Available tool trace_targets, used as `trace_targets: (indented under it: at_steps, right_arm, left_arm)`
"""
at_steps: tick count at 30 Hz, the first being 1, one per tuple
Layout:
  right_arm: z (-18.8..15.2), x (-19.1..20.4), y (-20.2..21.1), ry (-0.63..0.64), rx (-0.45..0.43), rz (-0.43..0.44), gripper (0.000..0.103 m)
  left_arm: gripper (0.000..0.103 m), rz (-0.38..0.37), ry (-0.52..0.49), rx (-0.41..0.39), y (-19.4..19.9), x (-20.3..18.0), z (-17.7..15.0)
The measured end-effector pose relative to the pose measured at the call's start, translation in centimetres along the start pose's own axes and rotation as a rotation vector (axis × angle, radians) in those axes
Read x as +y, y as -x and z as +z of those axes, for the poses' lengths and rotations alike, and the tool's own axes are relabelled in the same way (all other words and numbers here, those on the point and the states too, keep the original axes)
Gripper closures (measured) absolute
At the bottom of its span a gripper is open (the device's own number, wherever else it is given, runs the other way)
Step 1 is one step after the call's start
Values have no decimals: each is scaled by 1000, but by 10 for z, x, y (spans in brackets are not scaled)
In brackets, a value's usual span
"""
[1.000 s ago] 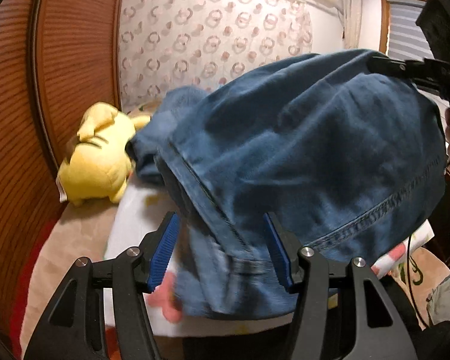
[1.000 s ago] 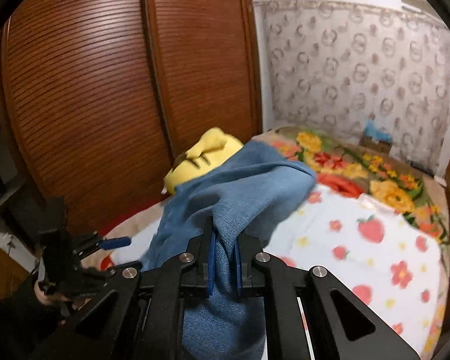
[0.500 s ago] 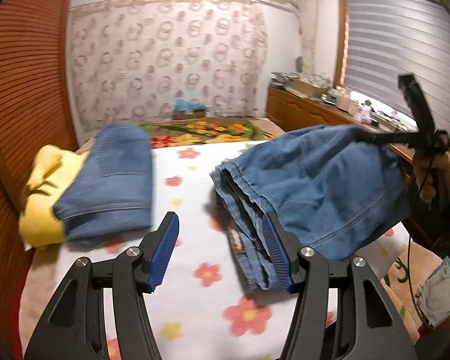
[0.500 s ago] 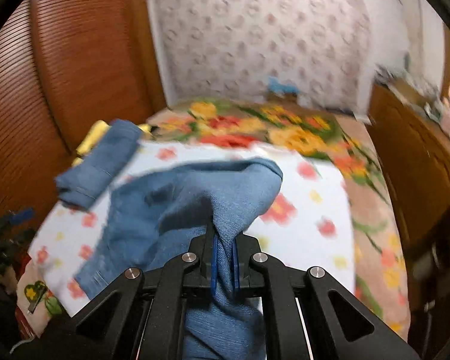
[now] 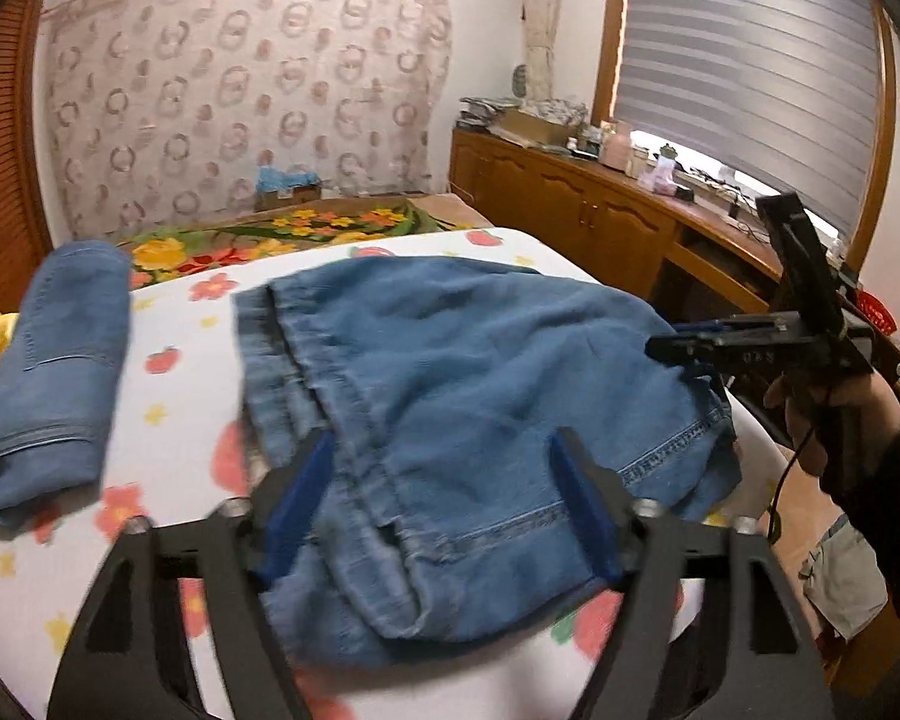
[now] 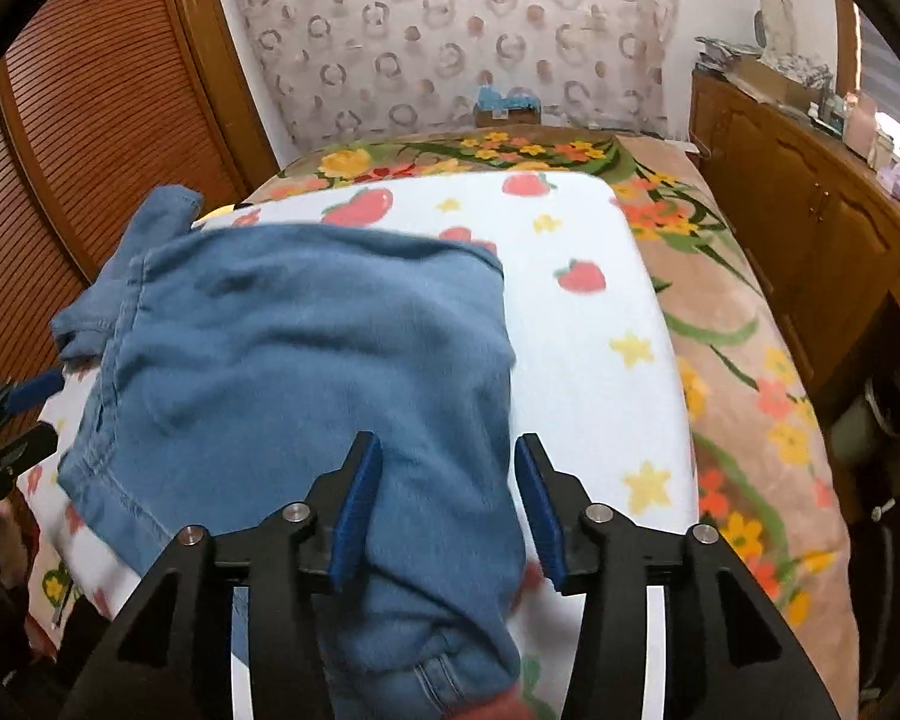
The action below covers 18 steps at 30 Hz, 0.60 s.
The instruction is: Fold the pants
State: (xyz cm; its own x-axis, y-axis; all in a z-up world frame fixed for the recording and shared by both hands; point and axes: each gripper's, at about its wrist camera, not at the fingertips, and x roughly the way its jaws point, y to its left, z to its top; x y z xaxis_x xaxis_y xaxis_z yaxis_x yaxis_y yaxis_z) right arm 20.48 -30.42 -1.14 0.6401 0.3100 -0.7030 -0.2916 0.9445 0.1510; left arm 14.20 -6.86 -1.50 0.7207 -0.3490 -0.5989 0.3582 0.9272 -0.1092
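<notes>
We have the jeans [image 5: 468, 396] lying on the strawberry-print blanket [image 6: 594, 324] on the bed, roughly folded, with a rolled or folded denim piece [image 5: 48, 372] well apart near the far left edge. Our left tool [image 5: 444, 516] has just been opening and now stands spread over the hem end, pads clear of the cloth. Our right tool [image 6: 447, 510] has also just been opening; denim lies between its pads but they no longer pinch it. We judge this the release after laying the fold down. To do it well, we should draw both tools straight back without snagging the cloth, then smooth the wrinkled top layer and square the edges.
</notes>
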Motion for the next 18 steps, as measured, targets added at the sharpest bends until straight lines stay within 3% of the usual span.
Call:
trace_targets:
  at_steps: [5,10,18]
  right_arm:
    - [-6,-13,2,-24,15,3,45]
    - [-11,-16,5,-64,6,50,44]
    - [-21,-21,2,-106,-17,102,44]
  left_arm:
    - [25,-8,-23,48,-21,-16,-5]
    - [25,26,-46,115,-38,-23,-18]
    - [25,55,-91,141,-40,-21,-34]
